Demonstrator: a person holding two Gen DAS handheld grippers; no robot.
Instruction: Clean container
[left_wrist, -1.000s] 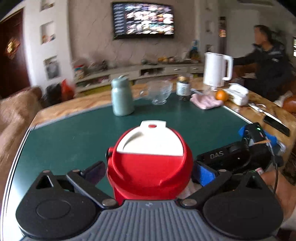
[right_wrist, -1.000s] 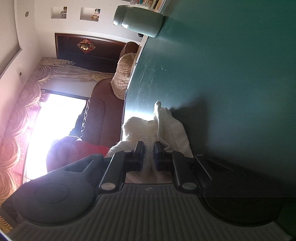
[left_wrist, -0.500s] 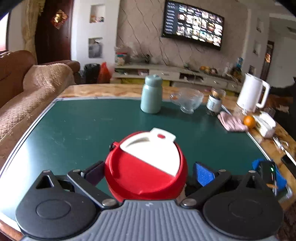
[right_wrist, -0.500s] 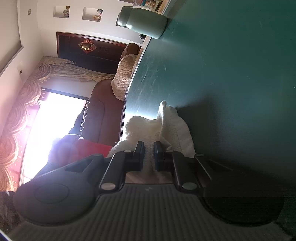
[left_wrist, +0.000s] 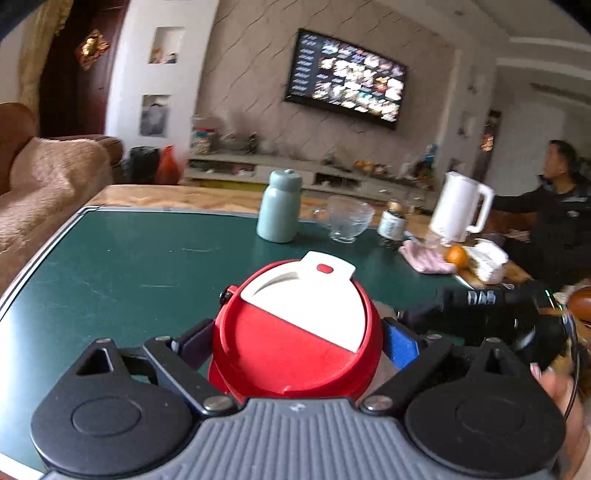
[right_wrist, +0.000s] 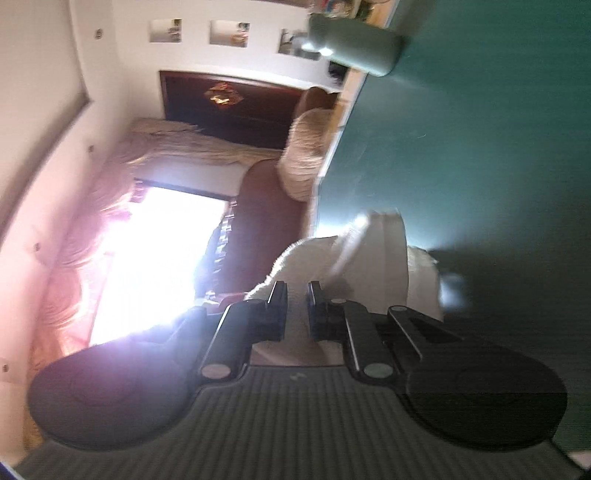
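My left gripper (left_wrist: 295, 343) is shut on a red container (left_wrist: 291, 354) with a white flip lid (left_wrist: 314, 299), held over the green table (left_wrist: 129, 266). My right gripper (right_wrist: 297, 306) is shut on a white cloth (right_wrist: 373, 266); its camera is rolled sideways, and the cloth is bunched ahead of the fingers beside the table surface (right_wrist: 480, 147). The right gripper's black body (left_wrist: 480, 314) shows in the left wrist view just right of the container.
On the far side of the table stand a pale green bottle (left_wrist: 279, 210), a glass bowl (left_wrist: 343, 218), a small jar (left_wrist: 391, 221), a white kettle (left_wrist: 458, 210), a pink cloth (left_wrist: 424, 258) and an orange (left_wrist: 456, 256). A person (left_wrist: 554, 221) sits at the right. A sofa (left_wrist: 44, 177) stands left.
The left view has swung and the container's lid now tilts toward the upper right. The right gripper has moved up beside the container, with the cloth bunched differently in front of it.
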